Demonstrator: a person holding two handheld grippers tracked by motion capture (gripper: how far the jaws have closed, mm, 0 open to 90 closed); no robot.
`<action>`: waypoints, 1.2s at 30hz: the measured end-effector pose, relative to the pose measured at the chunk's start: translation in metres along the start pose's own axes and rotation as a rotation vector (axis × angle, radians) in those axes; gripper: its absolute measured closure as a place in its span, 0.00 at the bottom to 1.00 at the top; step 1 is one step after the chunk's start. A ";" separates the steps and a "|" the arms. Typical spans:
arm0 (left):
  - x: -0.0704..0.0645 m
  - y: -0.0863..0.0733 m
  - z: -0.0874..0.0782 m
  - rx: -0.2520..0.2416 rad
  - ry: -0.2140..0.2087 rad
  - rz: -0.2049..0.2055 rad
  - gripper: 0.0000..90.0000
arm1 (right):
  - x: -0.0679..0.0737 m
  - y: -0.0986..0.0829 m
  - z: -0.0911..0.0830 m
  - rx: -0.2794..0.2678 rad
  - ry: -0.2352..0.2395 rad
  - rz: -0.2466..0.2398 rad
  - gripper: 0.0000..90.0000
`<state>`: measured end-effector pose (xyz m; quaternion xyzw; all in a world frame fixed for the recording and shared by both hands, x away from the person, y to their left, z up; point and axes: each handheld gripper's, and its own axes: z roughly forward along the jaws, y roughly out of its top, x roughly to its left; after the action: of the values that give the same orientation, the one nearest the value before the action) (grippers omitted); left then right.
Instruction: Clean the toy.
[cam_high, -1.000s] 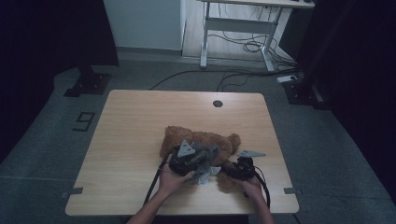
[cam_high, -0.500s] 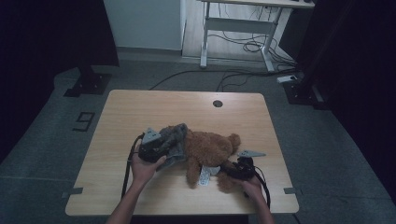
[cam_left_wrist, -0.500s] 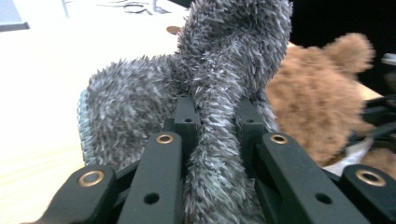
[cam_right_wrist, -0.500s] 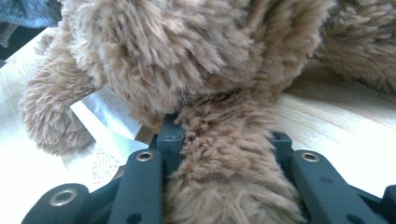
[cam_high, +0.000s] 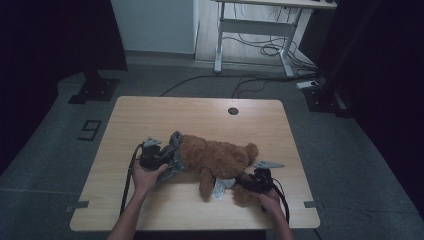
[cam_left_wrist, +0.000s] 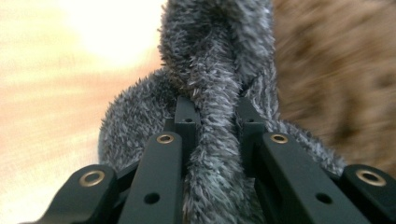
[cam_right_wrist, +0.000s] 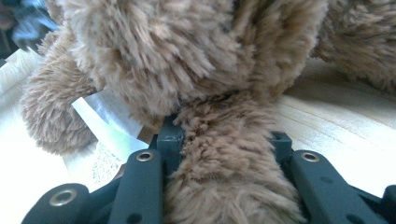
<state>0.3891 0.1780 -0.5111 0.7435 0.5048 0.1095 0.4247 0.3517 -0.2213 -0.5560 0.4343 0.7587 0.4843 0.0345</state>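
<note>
A soft brown plush teddy bear (cam_high: 216, 160) is laid on its side near the middle of the light wooden table (cam_high: 200, 115). A fuzzy grey piece of cloth (cam_left_wrist: 219, 70) at the bear's left end is pinched tight by the left gripper (cam_high: 159, 159); in the left gripper view the grey fluff is seen squeezed between the two black jaws. A brown furry leg (cam_right_wrist: 229, 154) of the bear is clamped by the right gripper (cam_high: 248, 183), with its jaws closed narrow around it. A white paper tag (cam_high: 220, 187) is seen under the bear, by that leg.

The bear is held at both ends, so it may be stretched if the two hands are pulled too far apart. A seam could be torn by a hard pull. The grey cloth is thin and fluffy, so it could slip out of the left jaws. If the leg is let go too soon, the bear could be dragged over the table edge. The paper tag could be crumpled or ripped off if it is caught under the bear.
</note>
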 end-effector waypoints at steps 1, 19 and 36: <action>0.002 -0.004 0.003 0.008 -0.001 -0.011 0.85 | 0.000 0.000 0.000 0.003 0.000 0.003 0.68; -0.010 0.022 -0.042 -0.111 -0.031 0.038 0.84 | -0.002 0.000 0.000 0.006 -0.001 0.008 0.68; -0.139 0.058 0.013 -0.039 -0.155 0.284 0.84 | -0.002 0.001 0.000 0.006 -0.002 0.006 0.67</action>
<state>0.3700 0.0464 -0.4392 0.8052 0.3581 0.1206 0.4571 0.3532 -0.2223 -0.5562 0.4374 0.7588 0.4815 0.0325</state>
